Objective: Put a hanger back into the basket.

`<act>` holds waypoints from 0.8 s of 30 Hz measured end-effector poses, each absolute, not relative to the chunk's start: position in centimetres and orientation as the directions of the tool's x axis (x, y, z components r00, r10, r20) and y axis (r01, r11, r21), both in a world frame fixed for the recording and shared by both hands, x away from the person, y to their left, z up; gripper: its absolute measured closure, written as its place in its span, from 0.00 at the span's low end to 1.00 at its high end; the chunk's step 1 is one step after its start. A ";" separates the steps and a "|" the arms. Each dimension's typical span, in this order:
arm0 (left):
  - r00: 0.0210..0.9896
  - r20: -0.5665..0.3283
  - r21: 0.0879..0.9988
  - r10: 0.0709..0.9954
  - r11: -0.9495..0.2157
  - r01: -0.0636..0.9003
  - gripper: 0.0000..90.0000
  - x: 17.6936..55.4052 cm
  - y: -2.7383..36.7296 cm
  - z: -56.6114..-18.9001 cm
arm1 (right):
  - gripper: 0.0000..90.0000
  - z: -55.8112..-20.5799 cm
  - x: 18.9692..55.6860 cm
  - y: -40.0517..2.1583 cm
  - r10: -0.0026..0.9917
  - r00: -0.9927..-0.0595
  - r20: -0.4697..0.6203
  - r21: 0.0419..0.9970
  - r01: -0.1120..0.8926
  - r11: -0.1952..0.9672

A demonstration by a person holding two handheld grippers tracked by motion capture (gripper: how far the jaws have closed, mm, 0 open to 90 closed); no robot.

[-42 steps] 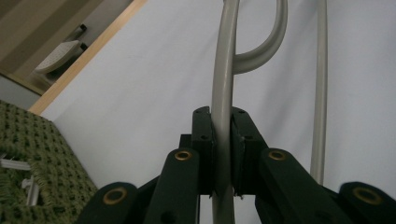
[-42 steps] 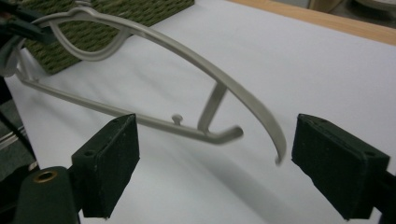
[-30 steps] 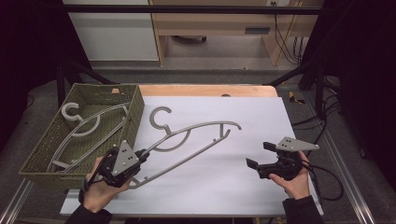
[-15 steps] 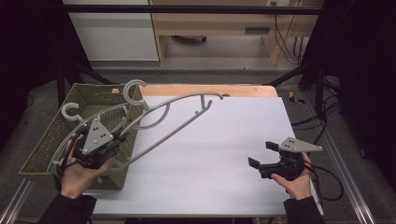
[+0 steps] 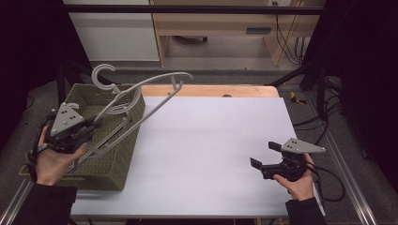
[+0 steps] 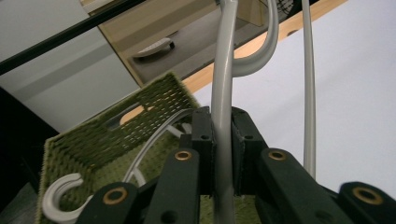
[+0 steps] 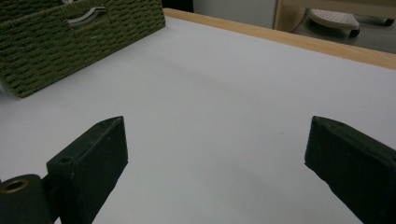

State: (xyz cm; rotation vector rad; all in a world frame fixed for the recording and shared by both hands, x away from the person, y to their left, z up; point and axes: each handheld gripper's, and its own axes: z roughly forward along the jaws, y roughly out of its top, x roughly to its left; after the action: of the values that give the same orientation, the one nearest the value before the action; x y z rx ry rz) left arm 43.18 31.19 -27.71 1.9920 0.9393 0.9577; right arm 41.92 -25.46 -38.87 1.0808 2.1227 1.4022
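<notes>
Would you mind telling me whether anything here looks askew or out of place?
Only the grey hanger clamped in the left hand-held gripper: it tilts steeply over the green basket, hook up, one arm sticking out past the rim.

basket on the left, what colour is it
Olive green woven basket; the weave shows best in the right gripper view.

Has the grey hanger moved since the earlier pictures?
Yes. The grey hanger, clamped in the left hand-held gripper, went left from over the white table to above the green basket.
</notes>
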 end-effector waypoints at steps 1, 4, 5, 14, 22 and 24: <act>0.452 0.314 0.829 0.835 -0.473 0.298 0.91 43.3 31.5 -27.7 | 0.07 -38.9 41.9 -25.5 0.766 -0.635 0.100 0.896 0.393 0.209; 0.431 0.318 0.828 0.844 -0.469 0.308 0.91 43.6 32.7 -27.7 | 0.07 -38.9 41.9 -25.4 0.766 -0.635 0.101 0.895 0.394 0.209; 0.424 0.321 0.827 0.847 -0.469 0.310 0.91 43.8 33.1 -27.8 | 0.07 -38.9 41.9 -25.4 0.766 -0.635 0.101 0.895 0.394 0.209; 0.380 0.326 0.811 0.866 -0.462 0.358 0.91 45.3 36.5 -29.0 | 0.07 -38.9 41.9 -25.4 0.767 -0.634 0.100 0.894 0.395 0.210; 0.364 0.317 0.804 0.876 -0.452 0.386 0.91 46.2 38.7 -30.6 | 0.07 -39.0 42.0 -25.3 0.767 -0.635 0.093 0.893 0.394 0.218; 0.359 0.322 0.797 0.876 -0.456 0.396 0.91 46.5 39.2 -30.9 | 0.07 -39.0 42.0 -25.3 0.767 -0.635 0.096 0.893 0.396 0.216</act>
State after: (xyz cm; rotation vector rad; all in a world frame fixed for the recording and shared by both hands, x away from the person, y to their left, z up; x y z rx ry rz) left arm 46.47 39.25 -30.87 2.0104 1.0995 1.0092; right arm 42.02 -25.28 -39.00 1.0801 2.1302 1.3917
